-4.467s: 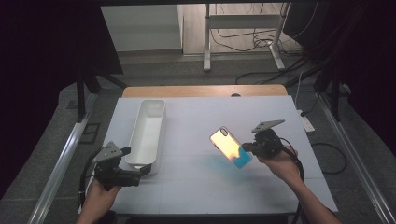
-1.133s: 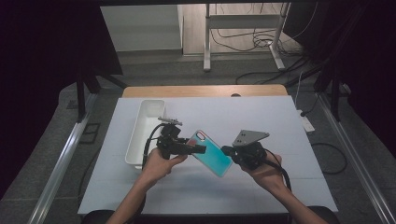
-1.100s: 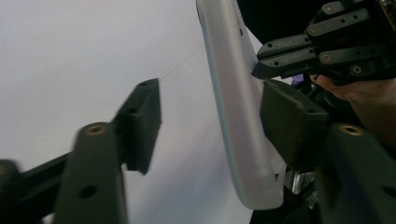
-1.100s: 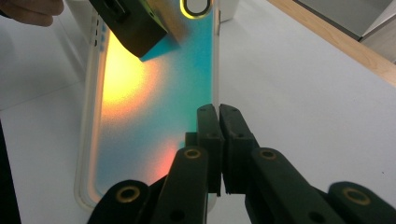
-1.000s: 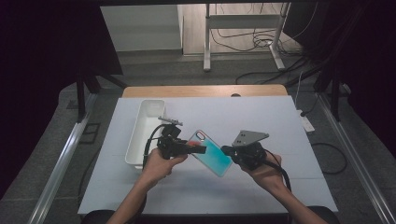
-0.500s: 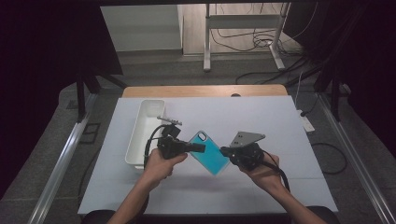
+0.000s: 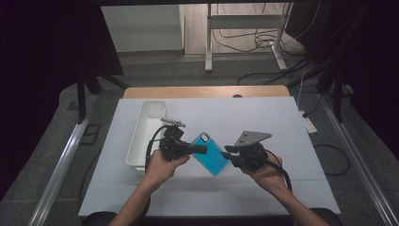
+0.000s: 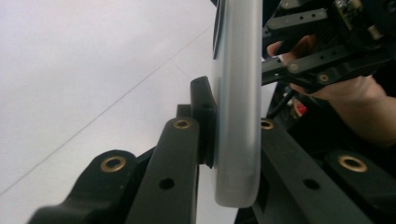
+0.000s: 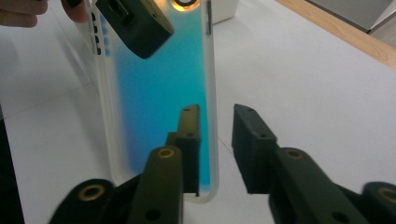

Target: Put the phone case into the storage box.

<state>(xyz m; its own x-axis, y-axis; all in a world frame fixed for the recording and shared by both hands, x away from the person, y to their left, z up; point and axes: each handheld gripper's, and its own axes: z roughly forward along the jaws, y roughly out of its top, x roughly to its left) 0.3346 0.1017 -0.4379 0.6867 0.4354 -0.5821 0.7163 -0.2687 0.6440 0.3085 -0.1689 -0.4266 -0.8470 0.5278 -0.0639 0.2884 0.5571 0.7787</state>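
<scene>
Phone case [image 7: 211, 153], one only, blue and translucent, held above the table [image 7: 282, 122] mid-scene between the two grippers. Left gripper [image 7: 200, 149] pinching its left end edge-on (pads tight on both faces in the left gripper view). Right gripper [image 7: 227, 154] has just been opening; jaws now spread, case rim between them but unpressed. Handover to the left looks done. One white tray [image 7: 141, 136] far left

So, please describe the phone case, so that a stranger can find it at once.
On the white table, right of the long white tray, the left gripper holds up the phone case. It is the sole bright blue thing, flat with clear edges.
</scene>
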